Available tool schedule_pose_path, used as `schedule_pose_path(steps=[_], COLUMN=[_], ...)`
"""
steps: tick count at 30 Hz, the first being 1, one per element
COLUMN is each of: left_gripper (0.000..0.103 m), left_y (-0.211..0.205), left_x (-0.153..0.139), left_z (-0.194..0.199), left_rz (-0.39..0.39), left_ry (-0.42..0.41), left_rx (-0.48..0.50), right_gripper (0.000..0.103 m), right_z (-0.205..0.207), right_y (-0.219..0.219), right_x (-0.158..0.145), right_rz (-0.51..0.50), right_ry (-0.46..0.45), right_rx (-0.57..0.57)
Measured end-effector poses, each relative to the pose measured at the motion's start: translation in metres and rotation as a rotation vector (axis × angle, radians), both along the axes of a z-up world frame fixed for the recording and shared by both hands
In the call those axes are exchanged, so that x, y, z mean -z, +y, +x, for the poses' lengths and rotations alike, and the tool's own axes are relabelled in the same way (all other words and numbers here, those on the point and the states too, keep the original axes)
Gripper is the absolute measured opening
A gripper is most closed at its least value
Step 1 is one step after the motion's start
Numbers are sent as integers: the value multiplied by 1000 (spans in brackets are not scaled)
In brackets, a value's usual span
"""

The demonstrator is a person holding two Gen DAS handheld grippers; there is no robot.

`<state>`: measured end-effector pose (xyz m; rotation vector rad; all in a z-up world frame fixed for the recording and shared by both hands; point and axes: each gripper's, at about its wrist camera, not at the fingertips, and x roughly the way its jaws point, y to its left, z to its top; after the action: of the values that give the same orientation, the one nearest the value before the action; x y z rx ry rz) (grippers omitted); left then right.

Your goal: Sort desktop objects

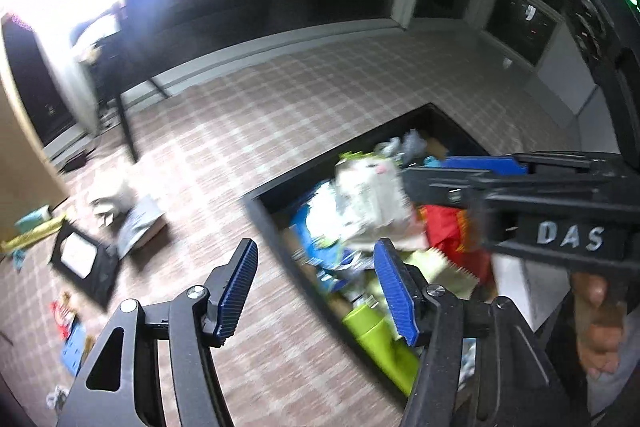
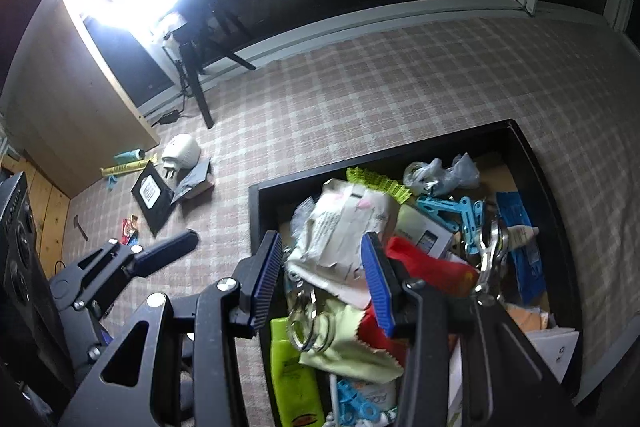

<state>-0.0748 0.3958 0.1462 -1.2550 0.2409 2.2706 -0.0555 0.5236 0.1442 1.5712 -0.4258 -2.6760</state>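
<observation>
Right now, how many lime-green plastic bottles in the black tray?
1: the lime-green plastic bottle lies at the near-left corner of the black tray, partly under a pale green cloth. Clutter could hide more.

- A tray (image 2: 256, 223) lies on the worktop (image 2: 400, 87), toward its near right part.
- In the tray, a crumpled paper packet (image 2: 344, 223) lies on top of the heap, with a bottle (image 2: 292, 371) nearer, by the tray's left wall.
- Clothes pegs (image 2: 456, 215) lie right of the packet; a plastic bag (image 2: 444, 175) lies behind them.
- Well left of the tray, on the worktop, a plug adapter (image 2: 180, 157) lies behind a flat frame (image 2: 154, 197).
- A tripod (image 2: 196, 83) stands behind these, at the worktop's far edge.
</observation>
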Motion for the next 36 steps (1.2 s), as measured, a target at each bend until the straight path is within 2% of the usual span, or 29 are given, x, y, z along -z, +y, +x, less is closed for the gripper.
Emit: schedule_pose_path(steps=[5,11,18,24,30,36], left_gripper=[65,75,76,77,77,79], left_y=[-48,-103,-160,-201,-237,-269], left_x=[-6,-24,-34,-42,-50,-54], left_z=[9,30,55,79,100,113], left_rz=[-2,-11,-54,-50,-23,-10], left_ry=[-22,36,74,90,98,111], left_rx=[-112,-235,-363,-422,-455,-483], right_gripper=[41,44,47,52,60,68], right_z=[13,30,46,64,81,90], right_y=[-21,-55,-103,-149,-187,-215], right_x=[-4,-13,-16,-18,-27,-33], right_rz=[4,32,75,111,144,137], right_ry=[7,30,57,84,132,156], right_rx=[-24,-61,-103,-150,-178,-177])
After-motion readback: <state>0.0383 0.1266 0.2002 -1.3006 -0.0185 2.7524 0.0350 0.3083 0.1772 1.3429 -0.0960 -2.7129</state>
